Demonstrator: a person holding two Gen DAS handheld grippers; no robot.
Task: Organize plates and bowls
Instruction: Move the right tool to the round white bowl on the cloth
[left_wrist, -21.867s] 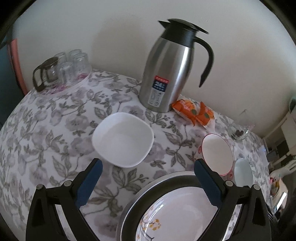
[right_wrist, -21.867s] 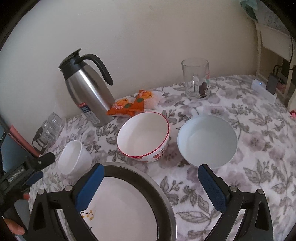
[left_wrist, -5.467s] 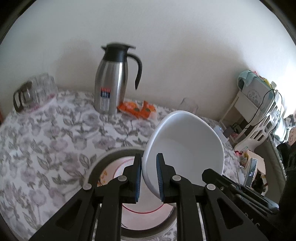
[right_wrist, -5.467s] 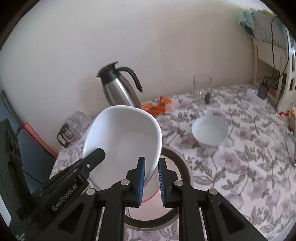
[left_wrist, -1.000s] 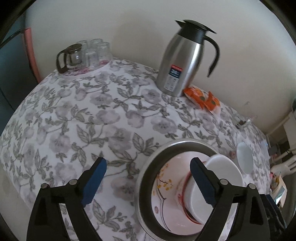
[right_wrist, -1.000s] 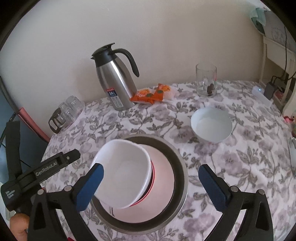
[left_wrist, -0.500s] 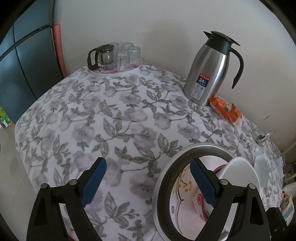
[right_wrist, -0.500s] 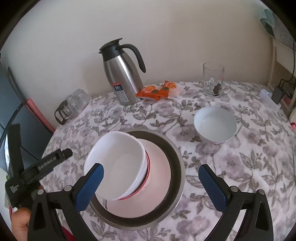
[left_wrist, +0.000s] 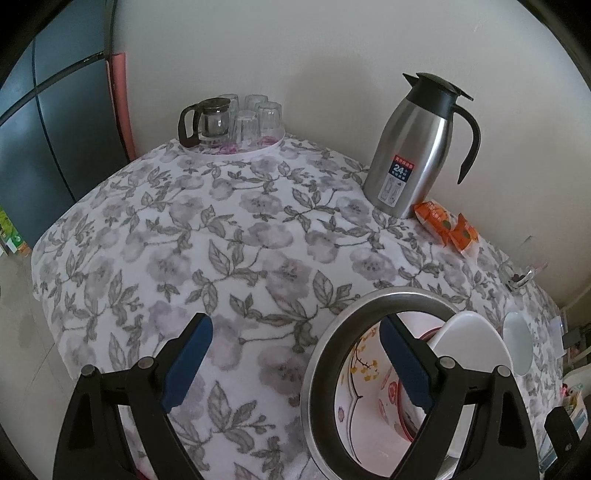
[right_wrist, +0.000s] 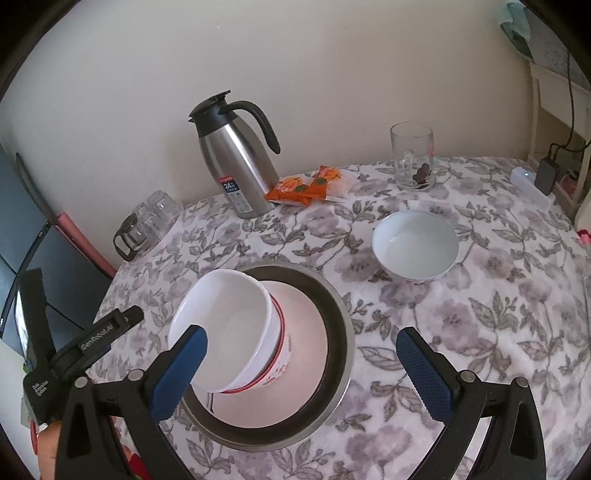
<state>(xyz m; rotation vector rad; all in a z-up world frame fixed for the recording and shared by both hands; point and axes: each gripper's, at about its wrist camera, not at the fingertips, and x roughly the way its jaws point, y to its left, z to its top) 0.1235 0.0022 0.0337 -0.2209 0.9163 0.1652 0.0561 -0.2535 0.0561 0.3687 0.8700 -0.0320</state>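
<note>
Fingers of left gripper (left_wrist: 295, 365) and right gripper (right_wrist: 303, 369) spread wide, holding nothing. White bowl (right_wrist: 225, 325) nested in red-rimmed bowl (right_wrist: 280, 354), inside steel basin (right_wrist: 338, 314). Blue-white bowl (right_wrist: 415, 247) apart on table (right_wrist: 480, 302).

A soft matt floral cloth (right_wrist: 480, 295) is covering the bench. The round brushed-metal basin (right_wrist: 338, 325) is showing a dull sheen, while the glossy white ceramic bowl (right_wrist: 221, 314) inside is gleaming. The brushed steel jug (right_wrist: 240, 166) near the far edge is wearing a black plastic lid. The fingers' blue pads (right_wrist: 424, 373) are looking rough and textured.
</note>
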